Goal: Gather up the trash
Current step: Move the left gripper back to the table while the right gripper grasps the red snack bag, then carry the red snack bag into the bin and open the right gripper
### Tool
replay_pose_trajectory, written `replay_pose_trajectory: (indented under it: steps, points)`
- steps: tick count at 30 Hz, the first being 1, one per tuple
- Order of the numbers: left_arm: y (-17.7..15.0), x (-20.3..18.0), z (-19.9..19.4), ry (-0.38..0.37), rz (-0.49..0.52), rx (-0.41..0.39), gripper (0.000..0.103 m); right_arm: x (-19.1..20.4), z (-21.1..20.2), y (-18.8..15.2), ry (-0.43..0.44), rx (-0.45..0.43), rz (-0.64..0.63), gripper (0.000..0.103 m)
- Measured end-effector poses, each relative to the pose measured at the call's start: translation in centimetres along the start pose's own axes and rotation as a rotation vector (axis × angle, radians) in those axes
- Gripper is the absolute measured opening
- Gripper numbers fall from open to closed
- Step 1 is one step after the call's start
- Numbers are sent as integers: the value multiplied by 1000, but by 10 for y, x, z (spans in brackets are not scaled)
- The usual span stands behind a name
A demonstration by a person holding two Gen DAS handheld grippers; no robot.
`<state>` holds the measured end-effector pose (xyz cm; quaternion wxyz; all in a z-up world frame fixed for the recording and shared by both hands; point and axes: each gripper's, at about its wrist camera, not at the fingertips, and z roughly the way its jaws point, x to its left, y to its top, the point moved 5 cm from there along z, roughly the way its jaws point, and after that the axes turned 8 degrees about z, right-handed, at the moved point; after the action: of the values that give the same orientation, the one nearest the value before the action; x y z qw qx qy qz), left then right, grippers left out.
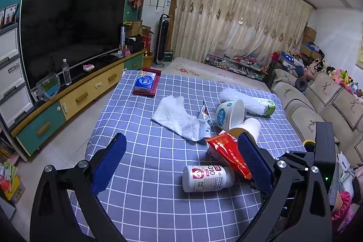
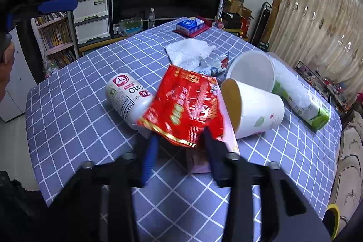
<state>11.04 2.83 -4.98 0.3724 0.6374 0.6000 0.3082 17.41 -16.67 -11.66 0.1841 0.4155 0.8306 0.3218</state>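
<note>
A: We're over the table [image 1: 140,174], blue-and-white check cloth, biggest thing in both views. What's on it, big to small?

B: In the left wrist view: white paper towel [image 1: 174,117] at about 12 o'clock from centre, flat and crumpled. Tissue pack [image 1: 145,82] on a red tray at 11, far edge. Two white cups on their sides at 2 o'clock: a wide tub [image 1: 229,113] w/ blue label, and a paper cup [image 1: 249,127] just beside it, mouths toward us. Behind them a green-ended roll [image 1: 251,102] lying flat.

A: And the red wrapper [image 2: 183,106]?

B: That's the trash we're on. In the right wrist view it sits dead centre, its lower edge between the right gripper [image 2: 179,151] fingers. Jaws narrowed, pads at the wrapper's bottom corners; looks like a pinch, but the frame's blurred there, so we can't swear to contact. A pink card lies under it.

A: The bottle [image 1: 207,178]?

B: White pill bottle on its side, at 9 o'clock of the wrapper in the right view, touching or just under its edge.

A: Left gripper [image 1: 181,162]?

B: Jaws wide apart, nothing in them, hovering above the cloth. Bottle & wrapper lie between the fingers in its view, no contact.

A: Small silver packet [image 1: 204,121]?

B: Tucked against the towel's right edge.
</note>
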Motion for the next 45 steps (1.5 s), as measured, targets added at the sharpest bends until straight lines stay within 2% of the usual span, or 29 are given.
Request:
replay_pose_trajectory:
  steps: [4,6,13,18,25,30,33,35,38,45]
  points:
    - [-1,-2,2,-6,5,4,97,-2,-5,2,18,-18,9,8]
    - [-1,-3,3,-7,7,6,97,-5,-13,5,38,-35,33,5]
    - [-1,-5,4,-5,11,9,97,-22,-45,10,162,-83,164,4]
    - [-1,-10,9,-18,18,23,97,-41,-71,5,190,-117,234,4]
    - [-1,-20,15,-34,31,30,97,-101,-113,-18,54,-183,360,4]
    - [-4,-33,26,-54,44,47,97,-175,-136,-64,-115,-177,554,4]
    - [-4,-42,33,-69,53,56,97,-221,-144,-104,-234,-137,672,4]
    - [-4,-48,37,-73,60,63,97,-254,-143,-136,-315,-80,763,4]
    - [-5,-53,41,-77,68,67,97,-292,-137,-175,-390,-4,869,4]
    - [-7,-58,50,-71,76,83,97,-338,-114,-240,-469,138,1009,4]
